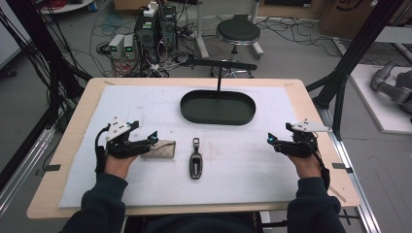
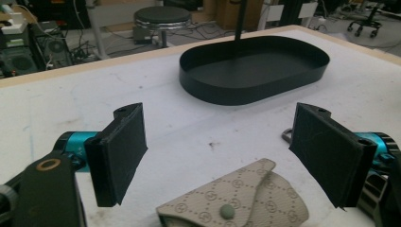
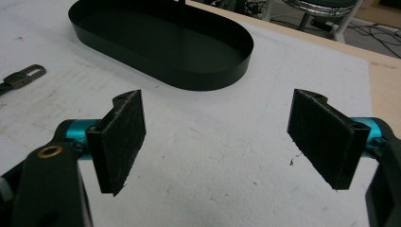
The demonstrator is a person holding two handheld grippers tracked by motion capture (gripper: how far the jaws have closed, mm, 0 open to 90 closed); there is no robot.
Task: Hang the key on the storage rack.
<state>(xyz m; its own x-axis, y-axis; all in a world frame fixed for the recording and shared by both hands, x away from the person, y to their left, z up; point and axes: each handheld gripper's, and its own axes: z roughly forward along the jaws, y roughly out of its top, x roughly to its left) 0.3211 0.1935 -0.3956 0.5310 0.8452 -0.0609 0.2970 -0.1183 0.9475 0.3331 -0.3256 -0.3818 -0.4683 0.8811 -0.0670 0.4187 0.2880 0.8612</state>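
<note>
Left claw (image 2: pixel 217 156) gapes over the pouch (image 2: pixel 236 201), well short of the tray (image 2: pixel 255 90)

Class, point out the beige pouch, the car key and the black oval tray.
beige pouch (image 2: pixel 236 203): left gripper view, on its flap just above the snap.
car key (image 1: pixel 195 164): high view, on the fob's body.
black oval tray (image 1: pixel 187 109): high view, on its left rim.

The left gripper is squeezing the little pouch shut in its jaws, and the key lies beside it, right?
Not quite. The left gripper isn't squeezing: its jaws stand wide open, with the pouch lying between them untouched, as the left gripper view shows. The key does lie beside it.
</note>
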